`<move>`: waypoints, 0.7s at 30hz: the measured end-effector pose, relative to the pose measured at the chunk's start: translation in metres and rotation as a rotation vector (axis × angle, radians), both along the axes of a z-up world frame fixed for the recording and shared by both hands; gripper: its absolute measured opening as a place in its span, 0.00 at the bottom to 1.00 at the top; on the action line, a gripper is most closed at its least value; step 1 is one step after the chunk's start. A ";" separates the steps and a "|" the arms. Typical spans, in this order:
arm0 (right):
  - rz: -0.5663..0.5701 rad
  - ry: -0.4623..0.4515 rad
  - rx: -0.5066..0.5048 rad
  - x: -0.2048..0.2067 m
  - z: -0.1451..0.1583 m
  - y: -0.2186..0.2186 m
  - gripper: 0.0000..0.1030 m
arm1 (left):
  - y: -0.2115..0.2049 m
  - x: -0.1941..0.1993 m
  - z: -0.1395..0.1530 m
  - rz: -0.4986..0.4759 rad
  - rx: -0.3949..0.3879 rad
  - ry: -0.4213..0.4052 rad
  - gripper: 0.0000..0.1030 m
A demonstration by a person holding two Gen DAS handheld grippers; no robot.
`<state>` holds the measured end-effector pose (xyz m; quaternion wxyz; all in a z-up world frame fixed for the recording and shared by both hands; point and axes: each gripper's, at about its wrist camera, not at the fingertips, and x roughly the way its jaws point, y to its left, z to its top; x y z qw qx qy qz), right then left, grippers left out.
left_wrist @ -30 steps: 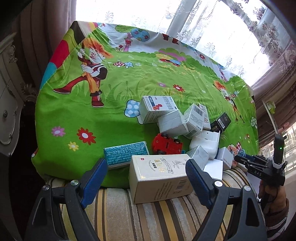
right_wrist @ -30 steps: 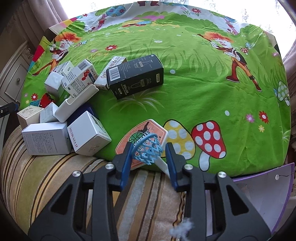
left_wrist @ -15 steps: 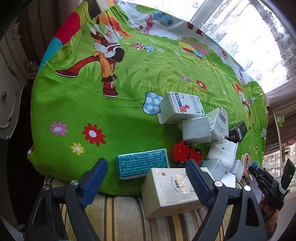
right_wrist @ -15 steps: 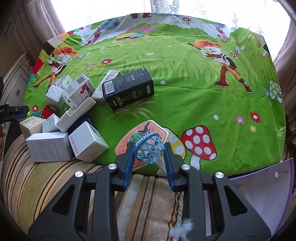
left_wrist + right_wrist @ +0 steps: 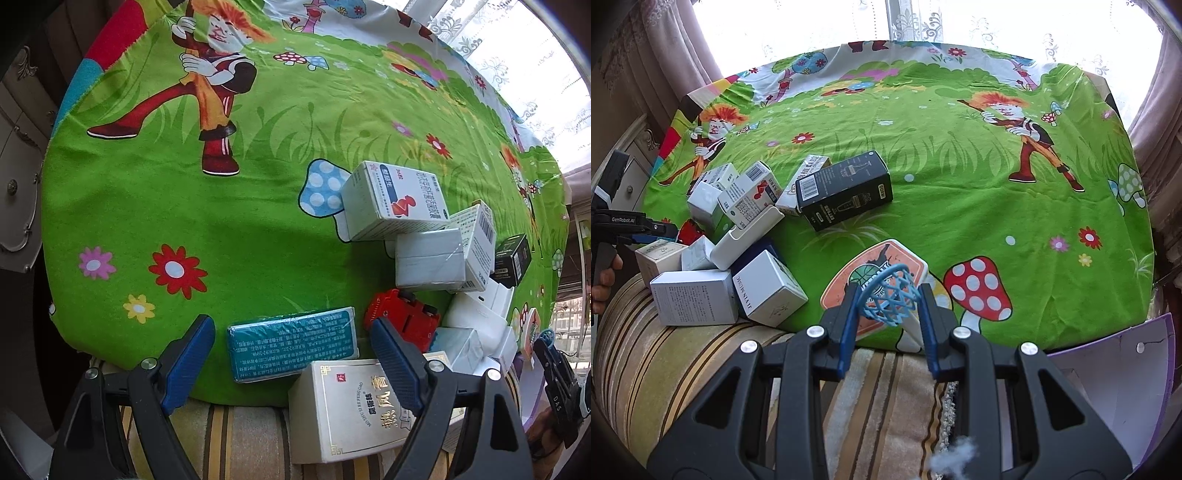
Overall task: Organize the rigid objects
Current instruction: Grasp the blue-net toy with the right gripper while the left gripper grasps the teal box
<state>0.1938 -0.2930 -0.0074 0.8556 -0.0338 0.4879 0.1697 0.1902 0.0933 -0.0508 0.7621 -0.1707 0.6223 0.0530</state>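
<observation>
Black tongs (image 5: 888, 325) — blue ribbed pads (image 5: 849, 332), silver screws.

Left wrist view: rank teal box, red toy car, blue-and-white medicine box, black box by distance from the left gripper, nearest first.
From the left gripper:
1. Teal box, lying between the open fingers.
2. Red toy car, just beyond the right finger.
3. Blue-and-white medicine box, farther back, centre-right.
4. Black box, far right behind the pile.

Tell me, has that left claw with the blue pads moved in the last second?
Yes. The left claw has swung leftward and closer to the bed: the teal rectangular box now sits between its open pads, where the cream box with gold lettering sat before.
</observation>
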 end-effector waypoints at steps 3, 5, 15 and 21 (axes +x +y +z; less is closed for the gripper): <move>0.000 -0.005 0.007 -0.001 0.002 -0.001 0.34 | 0.002 0.003 -0.003 0.002 0.020 0.006 0.84; -0.001 -0.005 0.011 -0.001 0.002 -0.001 0.34 | 0.001 0.004 -0.004 -0.008 0.025 0.008 0.84; -0.012 -0.011 0.027 -0.007 0.007 -0.006 0.34 | 0.006 0.002 0.001 0.021 0.036 -0.028 0.73; -0.025 -0.017 0.034 -0.011 0.011 -0.011 0.34 | 0.018 -0.005 0.023 0.092 0.060 -0.107 0.73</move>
